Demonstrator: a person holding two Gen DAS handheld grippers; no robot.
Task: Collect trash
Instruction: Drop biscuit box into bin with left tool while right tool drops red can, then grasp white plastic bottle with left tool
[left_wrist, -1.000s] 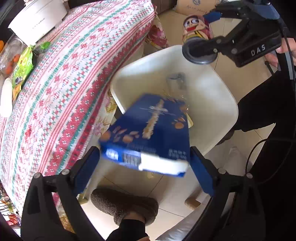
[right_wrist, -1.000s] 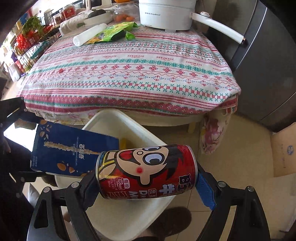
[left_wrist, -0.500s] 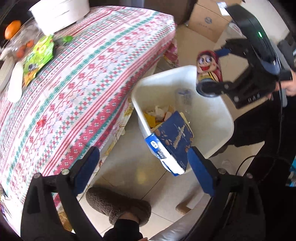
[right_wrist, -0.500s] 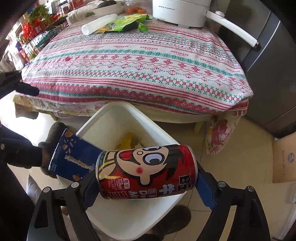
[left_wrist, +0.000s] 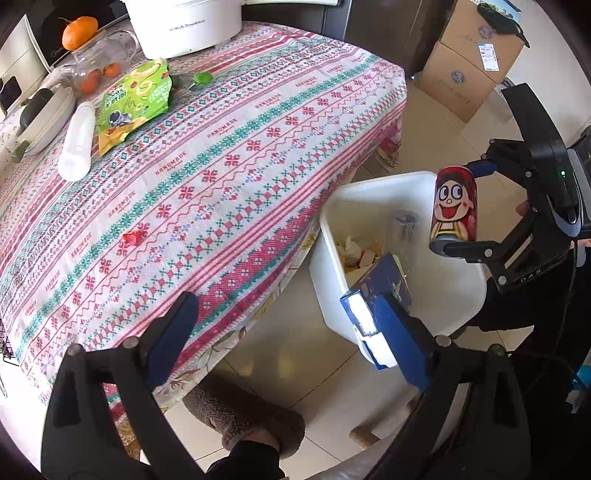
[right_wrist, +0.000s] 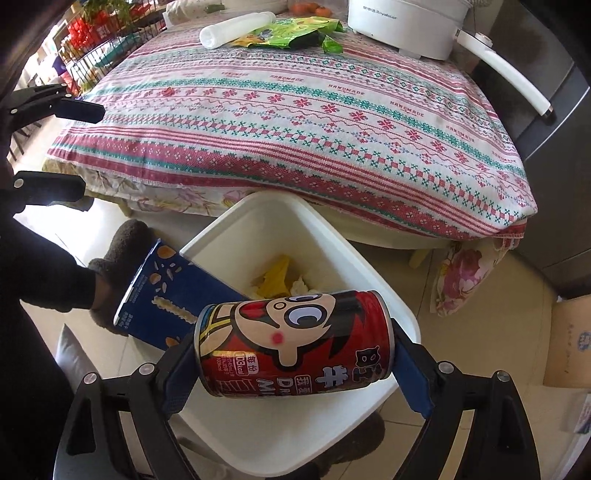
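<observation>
A tiled floor (left_wrist: 306, 354) runs beside a table draped in a red-and-green patterned cloth (left_wrist: 221, 162), and a white bin (right_wrist: 295, 435) stands on the floor at the table's edge. Nearest, the right gripper (right_wrist: 295, 365) is clamped end to end on a red cartoon can (right_wrist: 295, 343) above the bin, while a blue snack box (right_wrist: 170, 302) leans over the bin's rim with one end inside. The left gripper (left_wrist: 291, 339) is spread wide and holds nothing; farther off on the cloth lie a small red scrap (left_wrist: 132, 239), a green wrapper (left_wrist: 136, 98) and a white roll (left_wrist: 75, 142).
</observation>
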